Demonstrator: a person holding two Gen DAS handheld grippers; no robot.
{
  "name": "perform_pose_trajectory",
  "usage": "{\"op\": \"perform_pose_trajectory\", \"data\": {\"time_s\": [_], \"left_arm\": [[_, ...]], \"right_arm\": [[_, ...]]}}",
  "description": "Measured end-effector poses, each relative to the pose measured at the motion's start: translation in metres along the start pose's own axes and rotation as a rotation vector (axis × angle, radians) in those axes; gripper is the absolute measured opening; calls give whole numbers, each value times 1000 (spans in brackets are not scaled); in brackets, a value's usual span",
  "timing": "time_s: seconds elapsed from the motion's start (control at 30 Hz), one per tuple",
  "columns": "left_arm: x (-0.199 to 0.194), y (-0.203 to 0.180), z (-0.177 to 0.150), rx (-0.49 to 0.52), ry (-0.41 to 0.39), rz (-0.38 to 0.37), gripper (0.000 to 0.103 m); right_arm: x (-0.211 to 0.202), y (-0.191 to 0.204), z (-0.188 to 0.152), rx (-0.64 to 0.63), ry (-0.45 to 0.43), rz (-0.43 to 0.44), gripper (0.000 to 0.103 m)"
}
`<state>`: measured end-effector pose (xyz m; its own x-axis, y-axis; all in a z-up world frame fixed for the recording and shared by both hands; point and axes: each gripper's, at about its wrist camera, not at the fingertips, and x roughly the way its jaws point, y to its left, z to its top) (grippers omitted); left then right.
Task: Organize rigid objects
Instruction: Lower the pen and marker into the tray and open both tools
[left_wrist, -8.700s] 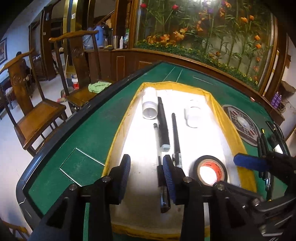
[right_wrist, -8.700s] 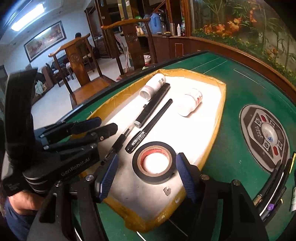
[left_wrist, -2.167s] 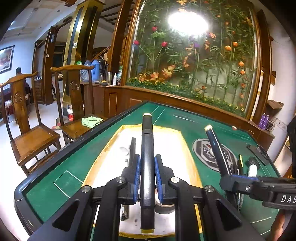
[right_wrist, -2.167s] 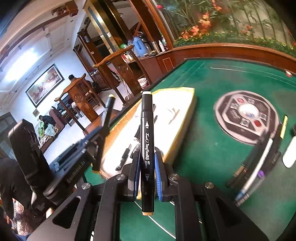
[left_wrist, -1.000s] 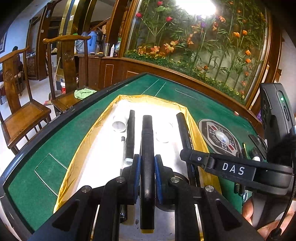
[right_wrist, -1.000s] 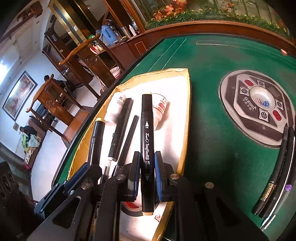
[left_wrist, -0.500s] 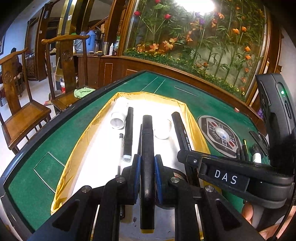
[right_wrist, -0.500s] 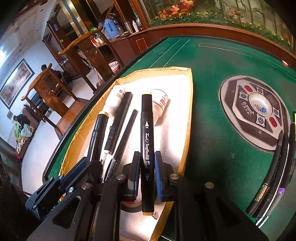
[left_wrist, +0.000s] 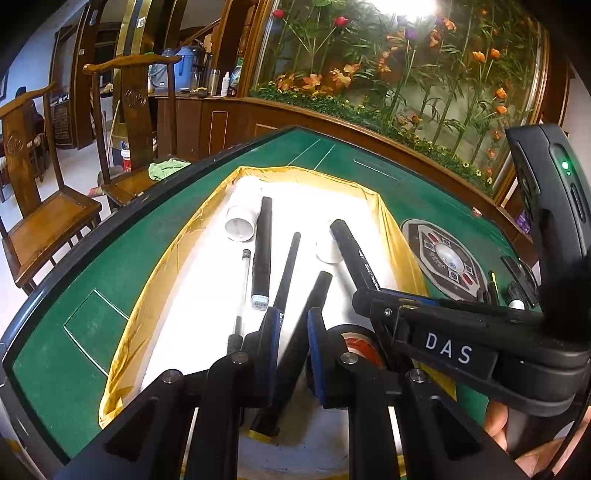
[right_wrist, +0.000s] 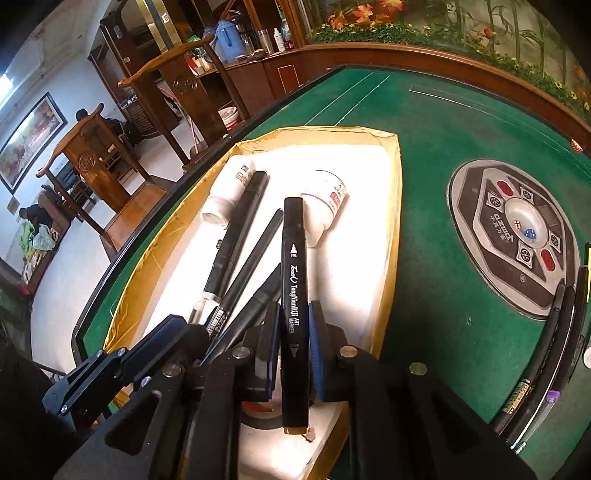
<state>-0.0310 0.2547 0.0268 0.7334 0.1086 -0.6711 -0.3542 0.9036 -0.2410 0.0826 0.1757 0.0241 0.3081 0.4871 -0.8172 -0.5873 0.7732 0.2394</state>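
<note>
Note the left gripper (left_wrist: 293, 325) clenched on a black marker (left_wrist: 312, 299), skewed between the pads, low over the yellow-rimmed tray (left_wrist: 207, 236). Note the right gripper (right_wrist: 293, 321) clamped on an art marker (right_wrist: 293, 251), in line with its fingers, above the tray's near end. Lower each marker parallel to the black pens (left_wrist: 261, 243) already lying lengthwise. Steer clear of the tape roll (left_wrist: 360, 343) and the 2 white bottles (right_wrist: 327, 206) (round, likely to roll if nudged). Set 1 down at a time, since both tools crowd the same corner. Release only once a marker rests flat on the white lining.
</note>
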Motion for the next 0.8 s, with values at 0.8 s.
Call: {"op": "perform_pose_trajectory", "data": {"time_s": [0.8], "left_arm": [[0,-31,3,85,-10,48,43]], "right_arm": [[-64,-51,-19,97,-94,132,15]]}}
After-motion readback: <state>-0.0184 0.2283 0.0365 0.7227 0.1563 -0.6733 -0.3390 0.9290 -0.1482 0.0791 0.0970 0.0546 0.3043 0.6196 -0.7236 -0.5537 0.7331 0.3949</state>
